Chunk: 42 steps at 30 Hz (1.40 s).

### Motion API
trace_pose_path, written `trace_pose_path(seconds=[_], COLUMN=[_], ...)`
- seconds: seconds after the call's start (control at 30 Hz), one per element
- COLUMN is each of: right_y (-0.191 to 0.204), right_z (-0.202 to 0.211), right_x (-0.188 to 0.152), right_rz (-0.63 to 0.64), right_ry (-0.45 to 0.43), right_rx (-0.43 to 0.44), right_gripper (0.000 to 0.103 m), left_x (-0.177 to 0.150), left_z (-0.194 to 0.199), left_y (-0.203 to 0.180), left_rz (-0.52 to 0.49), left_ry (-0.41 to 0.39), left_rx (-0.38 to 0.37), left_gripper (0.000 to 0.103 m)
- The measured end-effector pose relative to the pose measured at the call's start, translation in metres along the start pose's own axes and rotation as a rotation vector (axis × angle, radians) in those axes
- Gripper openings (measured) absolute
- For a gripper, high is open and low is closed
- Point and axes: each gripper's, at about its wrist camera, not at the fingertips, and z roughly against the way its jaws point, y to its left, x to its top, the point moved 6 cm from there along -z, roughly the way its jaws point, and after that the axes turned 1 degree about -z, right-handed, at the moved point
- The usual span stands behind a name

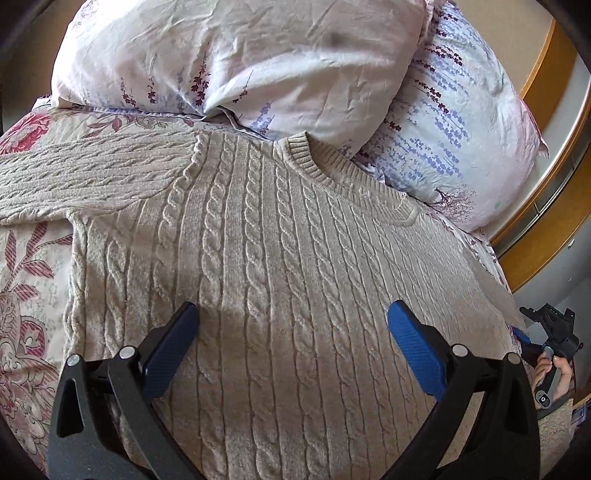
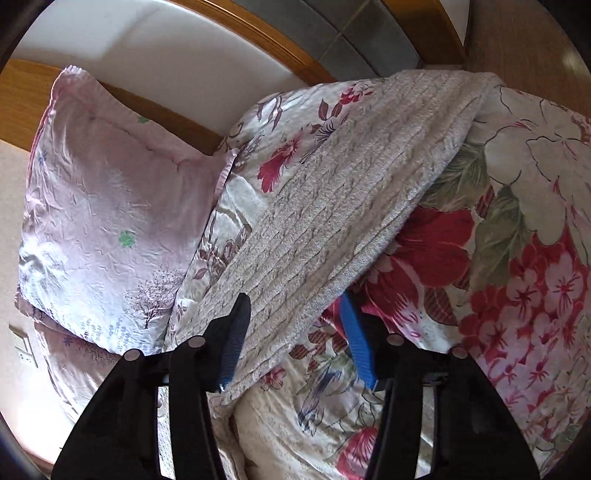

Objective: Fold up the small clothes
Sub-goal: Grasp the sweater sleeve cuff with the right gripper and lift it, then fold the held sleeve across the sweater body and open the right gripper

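1. Far left there's the floral bedspread, cream with dark red leaves and flowers. It covers the whole bed and everything else sits on it.
2. One sleeve of the beige cable-knit sweater stretches out flat to the left over that bedspread.
3. The sweater body lies face up in the middle, ribbed collar pointing toward the pillows.
4. The left gripper hangs above the lower chest of the sweater, jaws spread wide with nothing between them. Can't see the blue pads touching the knit at all.
5. Behind the collar are two wrinkly pinkish pillows: a big one leaning over the neckline, and a lavender-print one to its right.
6. Off the right edge of the bed, a hand holds the right gripper by its handle.
7. From that gripper's own camera, the other sleeve runs diagonally, and its end lies between the half-open jaws. The left pad sits right at the sleeve's edge. The right pad is beside the fabric, and I honestly can't tell if it's pressing yet.
8. A wooden headboard with a white panel curves behind everything.
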Motion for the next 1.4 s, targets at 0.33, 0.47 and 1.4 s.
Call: trace_pose_path(seconds=[0.33, 0.47, 1.4], right_y=[0.0, 0.048, 0.098], right_z=[-0.003, 0.017, 0.0], right_x=[0.008, 0.007, -0.123], right_rz=[0.044, 0.193, 0.316], right_ry=[-0.09, -0.167, 0.187], right_rx=[-0.037, 0.042, 0.204], right_gripper=[0.01, 0.01, 0.072], left_x=[-0.001, -0.002, -0.002], left_z=[-0.004, -0.005, -0.004], left_y=[0.002, 0.002, 0.002], left_rz=[-0.009, -0.013, -0.012], left_ry=[0.008, 0.01, 0.012], left_rx=[0.011, 0.015, 0.016], left_gripper=[0.101, 0.101, 0.101])
